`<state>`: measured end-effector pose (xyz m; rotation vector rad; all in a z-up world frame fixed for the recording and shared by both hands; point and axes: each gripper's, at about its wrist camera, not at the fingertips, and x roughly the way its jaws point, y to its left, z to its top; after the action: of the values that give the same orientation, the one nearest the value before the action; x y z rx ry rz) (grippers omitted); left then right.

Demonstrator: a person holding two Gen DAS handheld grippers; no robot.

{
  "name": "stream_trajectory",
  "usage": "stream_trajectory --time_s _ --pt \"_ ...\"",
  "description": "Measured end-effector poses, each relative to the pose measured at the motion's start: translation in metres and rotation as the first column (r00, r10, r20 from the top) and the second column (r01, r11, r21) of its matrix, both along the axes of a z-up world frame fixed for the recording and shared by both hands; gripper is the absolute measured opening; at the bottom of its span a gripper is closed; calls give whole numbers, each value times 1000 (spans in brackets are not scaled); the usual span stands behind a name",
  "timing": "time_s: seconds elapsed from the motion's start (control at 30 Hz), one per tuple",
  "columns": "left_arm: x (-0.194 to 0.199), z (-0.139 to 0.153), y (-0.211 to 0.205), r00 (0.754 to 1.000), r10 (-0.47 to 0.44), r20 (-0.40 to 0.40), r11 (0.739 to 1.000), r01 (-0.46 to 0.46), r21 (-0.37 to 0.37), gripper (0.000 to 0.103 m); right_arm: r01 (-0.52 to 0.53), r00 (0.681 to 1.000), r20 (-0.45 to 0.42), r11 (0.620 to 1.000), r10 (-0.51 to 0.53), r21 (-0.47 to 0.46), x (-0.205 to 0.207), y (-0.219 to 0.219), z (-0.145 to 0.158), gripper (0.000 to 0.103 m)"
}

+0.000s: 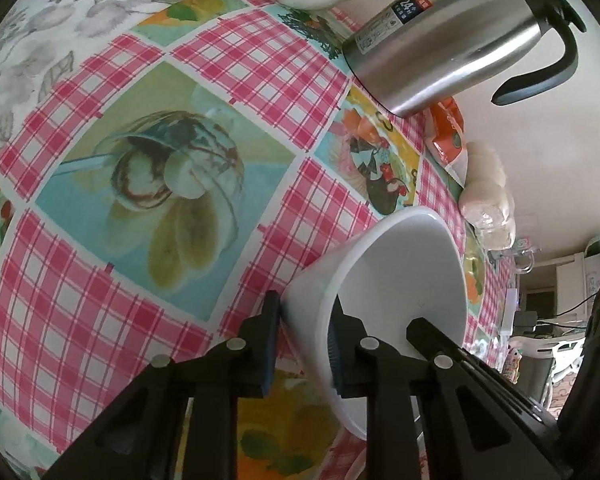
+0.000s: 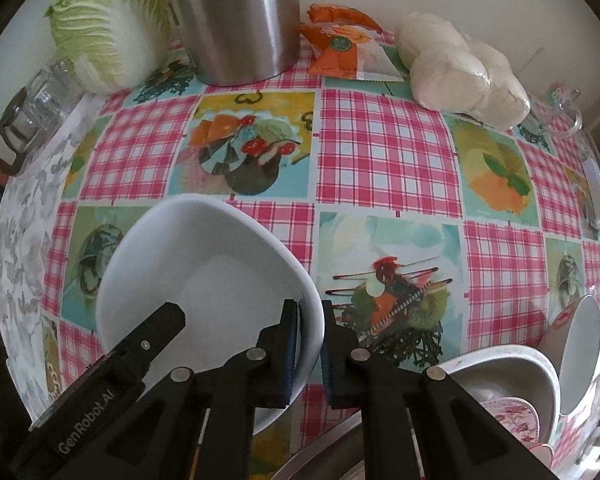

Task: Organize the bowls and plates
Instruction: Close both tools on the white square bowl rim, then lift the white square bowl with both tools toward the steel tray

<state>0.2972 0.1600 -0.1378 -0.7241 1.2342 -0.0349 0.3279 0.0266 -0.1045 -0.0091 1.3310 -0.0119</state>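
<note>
Both claws clamped on one white bowl [image 2: 203, 276], left claw [image 1: 304, 344] pinching its near rim, right claw [image 2: 310, 344] biting the opposite edge, bowl tilted over the checked worktop [image 2: 384, 152], steel kettle [image 1: 452, 40] behind, more dishes [image 2: 512, 384] stacked at right.

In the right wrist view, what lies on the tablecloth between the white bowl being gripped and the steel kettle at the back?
Nothing: between the white bowl and the steel kettle the right wrist view shows only bare patterned tablecloth.

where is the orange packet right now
In the right wrist view the orange packet lies at the table's far edge, between the steel kettle and the bag of white buns.
</note>
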Motion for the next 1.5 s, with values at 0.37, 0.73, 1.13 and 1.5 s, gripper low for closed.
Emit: stream_trajectory --time_s 0.37,0.73,1.13,1.5 --pt "-40 9 15 997 70 42 996 -68 -50 19 -101 992 74 995 100 4 -28 16 26 10" --pt "-83 79 19 973 119 199 993 -120 -8 19 -161 963 227 986 145 52 -72 15 90 11" --pt "-121 143 -29 934 88 346 996 -94 1 19 -122 912 403 988 72 99 -122 -34 151 11" --pt "-144 172 -91 904 -9 428 997 -22 69 19 -49 868 494 980 -55 195 -163 -102 173 11"
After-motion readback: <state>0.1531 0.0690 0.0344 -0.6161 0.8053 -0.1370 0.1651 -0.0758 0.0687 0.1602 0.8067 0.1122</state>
